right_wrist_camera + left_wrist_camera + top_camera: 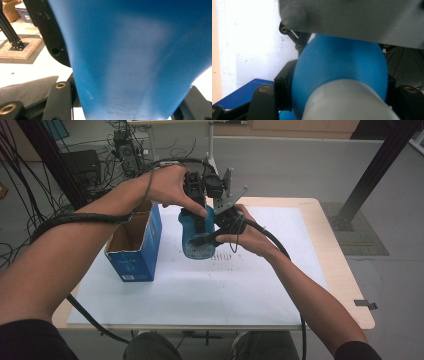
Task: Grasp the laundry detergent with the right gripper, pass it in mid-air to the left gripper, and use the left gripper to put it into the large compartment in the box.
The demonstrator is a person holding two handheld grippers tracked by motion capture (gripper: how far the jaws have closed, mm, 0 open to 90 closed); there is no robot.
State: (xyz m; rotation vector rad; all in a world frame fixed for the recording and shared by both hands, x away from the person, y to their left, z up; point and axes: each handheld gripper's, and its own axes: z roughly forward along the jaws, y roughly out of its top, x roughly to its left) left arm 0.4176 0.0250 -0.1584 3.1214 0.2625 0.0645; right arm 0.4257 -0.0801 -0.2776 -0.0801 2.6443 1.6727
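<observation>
The blue bottle (196, 237) hangs in mid-air over the white sheet (200, 290) that covers the table (345, 285), up near the far middle of it, and it's caught between both tools at once. In the left gripper view the bottle (339, 70) swells up rounded and blue with a pale grey collar at its near end, and the black jaws sit tight against its flanks on either side, so the left gripper (196, 195) is pinching the bottle from above, its hand (167, 185) wrapped over the tool body. Over to the right gripper (220, 222): it comes in from the side, the hand (255, 237) low behind it, the grey three-cornered plate tilted up on top, and the thick black cable running back along the forearm. Its own view has the bottle (135, 62) huge and close, a blue wall narrowing toward the bottom, with the jaws pressed in on both sides, so that one is clamped on the bottle too. Just beside the bottle, toward the left edge of the sheet, an open blue cardboard box (135, 245) stands upright with its brown inside showing, apart from the bottle. In the left gripper view a corner of that box (244, 92) peeks in low down.
</observation>
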